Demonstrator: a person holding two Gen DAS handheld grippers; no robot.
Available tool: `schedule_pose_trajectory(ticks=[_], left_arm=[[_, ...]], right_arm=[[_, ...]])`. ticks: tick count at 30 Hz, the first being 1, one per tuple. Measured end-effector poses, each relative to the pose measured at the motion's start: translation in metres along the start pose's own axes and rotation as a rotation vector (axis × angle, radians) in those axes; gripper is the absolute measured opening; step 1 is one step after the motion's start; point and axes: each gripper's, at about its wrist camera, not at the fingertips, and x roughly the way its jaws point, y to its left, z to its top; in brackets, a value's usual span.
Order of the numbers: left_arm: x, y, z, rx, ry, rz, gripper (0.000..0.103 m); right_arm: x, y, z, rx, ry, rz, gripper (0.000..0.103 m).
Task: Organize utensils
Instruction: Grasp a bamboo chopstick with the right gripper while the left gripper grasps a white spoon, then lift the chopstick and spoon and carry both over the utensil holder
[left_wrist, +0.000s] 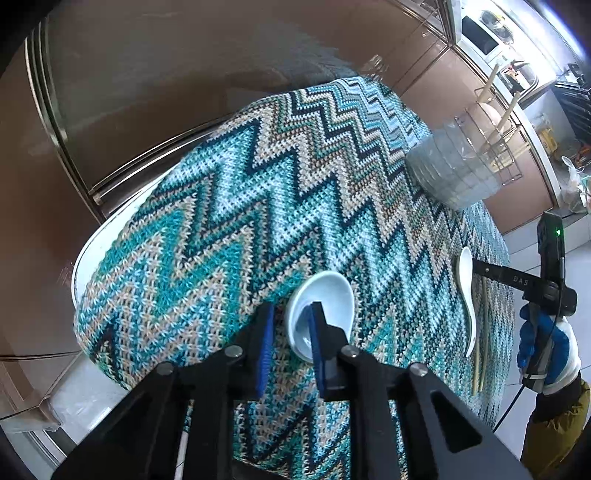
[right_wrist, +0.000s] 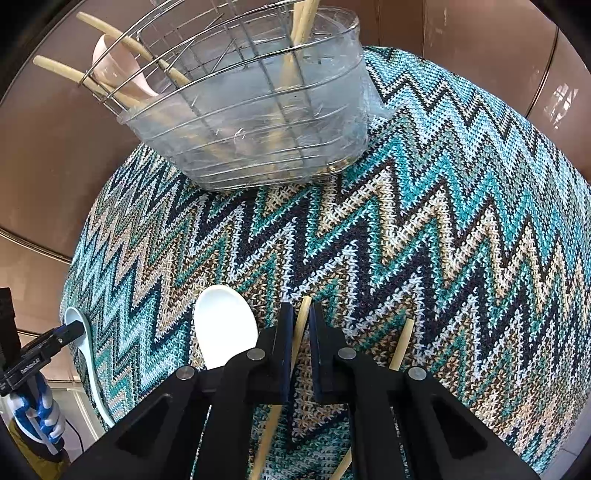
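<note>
The left tongs (left_wrist: 291, 325) are sitting open around a white spoon (left_wrist: 319, 314), hiding part of it; the right tongs (right_wrist: 303, 321) are open around a chopstick (right_wrist: 300, 328), their arms covering its middle.

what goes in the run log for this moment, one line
left gripper: open around white spoon bowl rim | right gripper: straddling one chopstick | second spoon, chopstick on mat | basket partly filled

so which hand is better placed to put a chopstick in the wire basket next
Right. The right gripper already straddles a chopstick on the knit cloth, with the wire basket straight ahead. The left gripper is busy at a white spoon.
</note>
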Motion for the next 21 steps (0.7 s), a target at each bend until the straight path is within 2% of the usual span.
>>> schedule_pose_trajectory(ticks=[10,21], left_arm=[[-0.001,-0.001,0.001,-0.014,-0.009,-0.007,0.008],[-0.008,-0.006,-0.002,0.0,-0.058,-0.002,0.007]], right_arm=[[-0.017,-0.022,-0.008,0.028,-0.032,0.046,0.005],[-0.053,-0.043,-0.023,0.031,-0.094,0.104,0.005]])
